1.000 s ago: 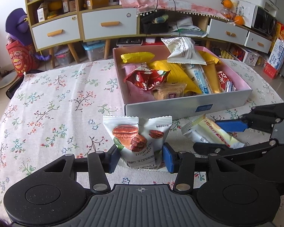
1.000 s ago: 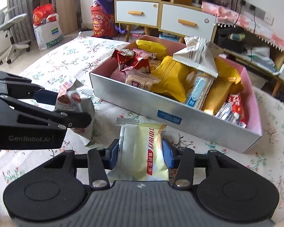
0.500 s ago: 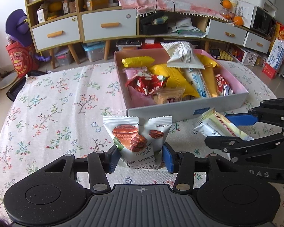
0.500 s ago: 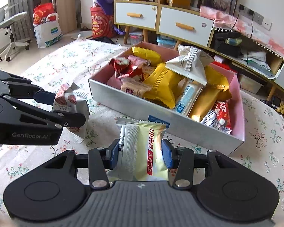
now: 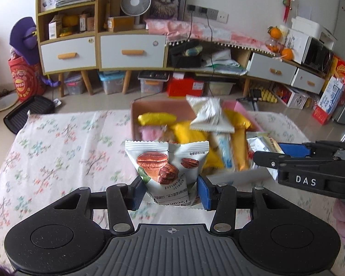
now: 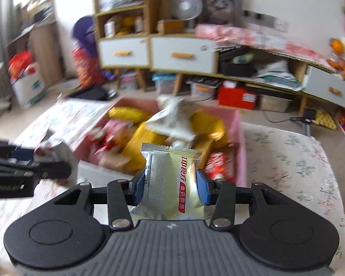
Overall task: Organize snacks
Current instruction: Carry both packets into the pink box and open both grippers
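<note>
My left gripper [image 5: 170, 192] is shut on a white pecan snack packet [image 5: 168, 170], held upright above the floral tablecloth, just before the near wall of the pink snack box [image 5: 158, 105]. My right gripper [image 6: 170, 187] is shut on a silver and pale-yellow packet with red lettering [image 6: 172, 179], lifted over the box's near edge [image 6: 240, 138]. The box holds several snacks: yellow packets, a white packet on top [image 5: 209, 115], red ones. In the left wrist view the right gripper [image 5: 273, 153] shows at the right with its packet. The left gripper [image 6: 41, 163] shows blurred at the left of the right wrist view.
The table wears a floral cloth [image 5: 57, 149]. Behind it stand wooden cabinets with white drawers [image 5: 131, 53], storage bins on the floor, a fan [image 5: 135, 2] and a long low shelf. A black grill pan [image 5: 27, 115] lies on the floor at the left.
Both grippers have risen off the table with their packets, and the view now tilts up toward the cabinets. The right gripper has swung over the box's near side.
</note>
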Action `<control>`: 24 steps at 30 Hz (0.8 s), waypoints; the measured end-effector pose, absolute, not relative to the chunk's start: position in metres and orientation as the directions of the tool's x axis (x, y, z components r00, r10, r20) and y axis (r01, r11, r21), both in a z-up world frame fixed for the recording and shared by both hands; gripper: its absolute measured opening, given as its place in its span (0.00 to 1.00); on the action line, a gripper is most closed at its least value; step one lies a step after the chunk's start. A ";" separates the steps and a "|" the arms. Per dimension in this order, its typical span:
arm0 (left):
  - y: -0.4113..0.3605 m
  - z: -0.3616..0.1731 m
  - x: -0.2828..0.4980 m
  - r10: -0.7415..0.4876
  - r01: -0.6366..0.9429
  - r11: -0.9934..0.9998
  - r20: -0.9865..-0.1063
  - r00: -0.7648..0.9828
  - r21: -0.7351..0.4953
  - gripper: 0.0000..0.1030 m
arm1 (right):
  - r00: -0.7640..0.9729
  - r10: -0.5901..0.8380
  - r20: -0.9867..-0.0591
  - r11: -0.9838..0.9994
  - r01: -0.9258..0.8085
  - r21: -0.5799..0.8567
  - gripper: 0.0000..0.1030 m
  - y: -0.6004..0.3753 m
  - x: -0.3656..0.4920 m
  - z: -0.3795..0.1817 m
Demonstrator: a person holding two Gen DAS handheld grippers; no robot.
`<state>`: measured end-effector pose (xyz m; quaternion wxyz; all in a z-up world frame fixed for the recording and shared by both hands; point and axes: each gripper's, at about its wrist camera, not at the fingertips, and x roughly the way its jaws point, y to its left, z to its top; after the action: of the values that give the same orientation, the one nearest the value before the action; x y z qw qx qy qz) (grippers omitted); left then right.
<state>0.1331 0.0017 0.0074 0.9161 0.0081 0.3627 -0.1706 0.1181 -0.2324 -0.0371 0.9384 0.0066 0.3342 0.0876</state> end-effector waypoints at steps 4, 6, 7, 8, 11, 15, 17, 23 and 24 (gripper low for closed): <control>-0.012 0.016 0.155 -0.326 0.325 0.937 -0.654 0.682 -0.128 0.44 | 0.787 0.125 -0.604 0.991 -0.066 0.119 0.41 -0.247 0.128 -0.038; -0.021 0.018 0.165 -0.333 0.333 0.934 -0.654 0.679 -0.130 0.44 | 0.792 0.101 -0.602 0.990 -0.023 0.136 0.41 -0.250 0.132 -0.040; -0.025 0.018 0.170 -0.334 0.339 0.933 -0.658 0.675 -0.125 0.44 | 0.796 0.093 -0.598 0.989 -0.006 0.146 0.41 -0.250 0.133 -0.040; -0.029 0.017 0.175 -0.331 0.343 0.932 -0.663 0.671 -0.118 0.44 | 0.799 0.090 -0.594 0.987 0.009 0.162 0.41 -0.249 0.135 -0.042; -0.037 0.013 0.189 -0.319 0.343 0.933 -0.687 0.653 -0.108 0.44 | 0.803 0.079 -0.590 0.985 0.029 0.171 0.41 -0.243 0.140 -0.045; -0.039 0.004 0.206 -0.309 0.334 0.936 -0.717 0.625 -0.113 0.44 | 0.806 0.061 -0.589 0.991 0.024 0.135 0.41 -0.237 0.144 -0.050; -0.040 0.001 0.212 -0.308 0.331 0.936 -0.725 0.616 -0.117 0.44 | 0.806 0.055 -0.589 0.992 0.024 0.125 0.41 -0.237 0.146 -0.052; -0.039 -0.001 0.221 -0.329 0.331 0.932 -0.717 0.614 -0.144 0.45 | 0.811 0.046 -0.583 0.993 0.027 0.116 0.44 -0.239 0.146 -0.053; -0.039 0.000 0.221 -0.329 0.329 0.933 -0.714 0.618 -0.144 0.46 | 0.813 0.045 -0.580 0.992 0.030 0.119 0.44 -0.240 0.145 -0.052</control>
<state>0.2207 -0.0386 -0.0004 0.8995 0.0004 0.3967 -0.1829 0.1450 -0.2399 -0.0518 0.9502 0.0615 0.3055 0.0038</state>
